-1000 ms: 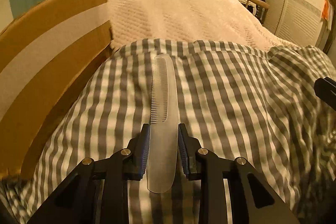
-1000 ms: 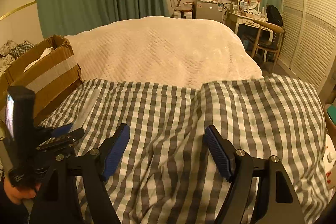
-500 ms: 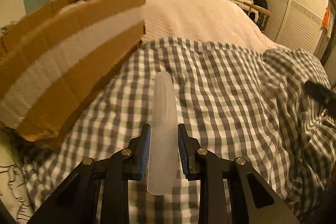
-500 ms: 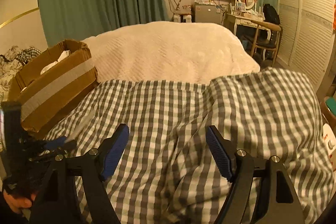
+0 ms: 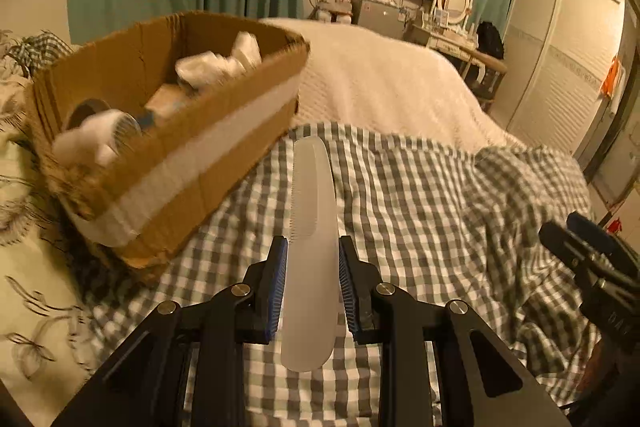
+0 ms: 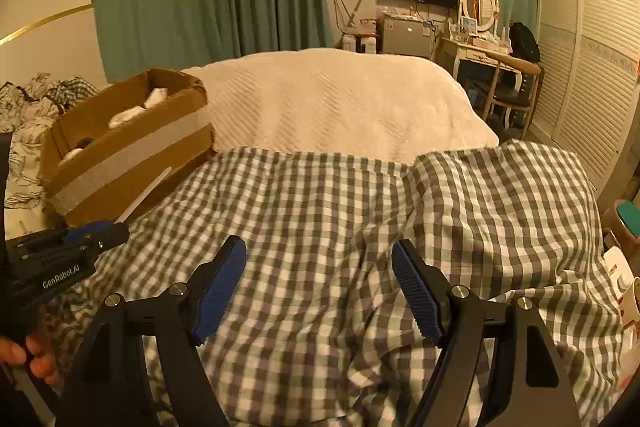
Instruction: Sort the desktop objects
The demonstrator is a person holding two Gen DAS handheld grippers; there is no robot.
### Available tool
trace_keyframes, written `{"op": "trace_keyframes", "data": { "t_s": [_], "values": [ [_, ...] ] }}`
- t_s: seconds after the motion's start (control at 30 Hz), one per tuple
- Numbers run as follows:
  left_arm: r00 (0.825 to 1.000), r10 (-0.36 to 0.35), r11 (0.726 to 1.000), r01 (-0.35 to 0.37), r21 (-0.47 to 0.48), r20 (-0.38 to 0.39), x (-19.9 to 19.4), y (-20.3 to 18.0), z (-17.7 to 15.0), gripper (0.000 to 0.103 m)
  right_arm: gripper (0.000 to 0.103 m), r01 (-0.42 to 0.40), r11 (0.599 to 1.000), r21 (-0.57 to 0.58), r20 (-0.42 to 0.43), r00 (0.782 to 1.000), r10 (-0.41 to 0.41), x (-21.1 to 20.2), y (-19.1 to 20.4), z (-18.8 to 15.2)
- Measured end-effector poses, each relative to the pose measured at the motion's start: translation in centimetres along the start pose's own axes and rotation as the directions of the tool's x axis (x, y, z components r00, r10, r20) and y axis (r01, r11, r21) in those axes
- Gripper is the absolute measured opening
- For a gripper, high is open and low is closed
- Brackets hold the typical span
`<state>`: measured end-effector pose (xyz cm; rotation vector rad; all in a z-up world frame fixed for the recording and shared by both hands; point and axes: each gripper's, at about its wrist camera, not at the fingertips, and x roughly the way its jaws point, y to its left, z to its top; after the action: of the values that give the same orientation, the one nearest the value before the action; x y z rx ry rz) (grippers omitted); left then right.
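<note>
1. Since a second ago my left tool (image 5: 312, 287) has risen and swung toward the cardboard box (image 5: 192, 163), so I now see over its near wall to the things already sorted inside.
2. That tool is pinching the translucent comb (image 5: 310, 227) near its handle end, its length sticking out forward, short of the box's near wall and above the checked cloth (image 5: 420, 211).
3. I judge the lengthwise hold lets the comb slide over the box rim tip first.
4. My right tool (image 6: 318, 291) hangs spread and empty, well to the right of the box, clear of the carry.
</note>
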<state>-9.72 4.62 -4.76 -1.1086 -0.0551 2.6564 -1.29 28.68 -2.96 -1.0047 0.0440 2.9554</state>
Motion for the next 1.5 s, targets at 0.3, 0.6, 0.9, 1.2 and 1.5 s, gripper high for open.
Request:
{"op": "trace_keyframes", "data": {
  "t_s": [0.3,0.6,0.9,1.2,1.5],
  "values": [
    [0.992,0.010,0.999,-0.006,-0.031,0.128,-5.6,3.3,5.0,0.026,0.075,-0.069,0.997,-0.031,0.073,0.995,0.071,-3.2,4.7,4.5],
    [0.967,0.061,0.998,-0.055,-0.031,0.245,-8.0,7.8,10.4,0.026,0.079,-0.163,0.986,-0.041,0.170,0.971,0.168,-3.5,9.2,10.1],
    [0.972,0.092,0.994,-0.076,-0.080,0.218,-1.3,13.5,10.1,0.028,0.080,-0.224,0.974,-0.015,0.136,0.965,0.224,4.4,12.5,11.0],
    [0.937,0.198,0.980,-0.185,-0.073,0.289,-2.2,11.8,8.6,0.103,0.091,-0.191,0.980,0.058,0.147,0.972,0.181,5.4,10.1,8.2],
    [0.948,0.202,0.966,-0.151,-0.211,0.247,-6.5,9.9,3.1,0.103,0.102,-0.093,0.995,0.045,0.200,0.976,0.082,-2.3,6.8,5.5]
  ]
}}
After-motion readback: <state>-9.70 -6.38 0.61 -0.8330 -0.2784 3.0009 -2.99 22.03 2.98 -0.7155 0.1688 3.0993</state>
